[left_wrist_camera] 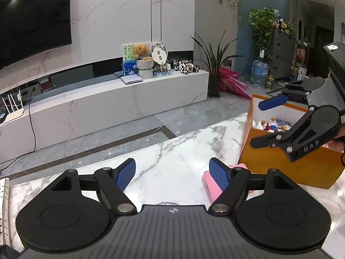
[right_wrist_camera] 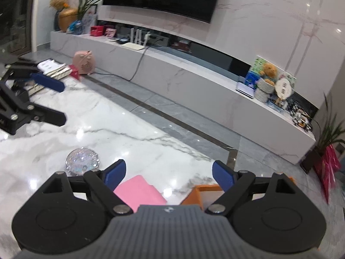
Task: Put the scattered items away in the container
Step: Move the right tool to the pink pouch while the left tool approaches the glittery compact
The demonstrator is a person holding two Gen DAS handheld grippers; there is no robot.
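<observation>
An orange box (left_wrist_camera: pixel 280 164) stands on the marble table at the right, with small toys (left_wrist_camera: pixel 271 126) inside. A pink block (left_wrist_camera: pixel 210 183) lies on the table just left of the box, partly hidden behind my left gripper's right finger. My left gripper (left_wrist_camera: pixel 172 173) is open and empty above the table. My right gripper (left_wrist_camera: pixel 263 122) is open over the box. In the right wrist view my right gripper (right_wrist_camera: pixel 168 176) is open and empty above the pink block (right_wrist_camera: pixel 140 191) and the box corner (right_wrist_camera: pixel 196 193). A glittery clear ball (right_wrist_camera: pixel 83 160) rests on the table to the left.
A ring binder (left_wrist_camera: pixel 4 202) lies at the table's left edge. Papers and a small red box (right_wrist_camera: pixel 58 70) sit at the table's far end. Beyond the table edge are a tiled floor and a long white TV bench (left_wrist_camera: pixel 120 99).
</observation>
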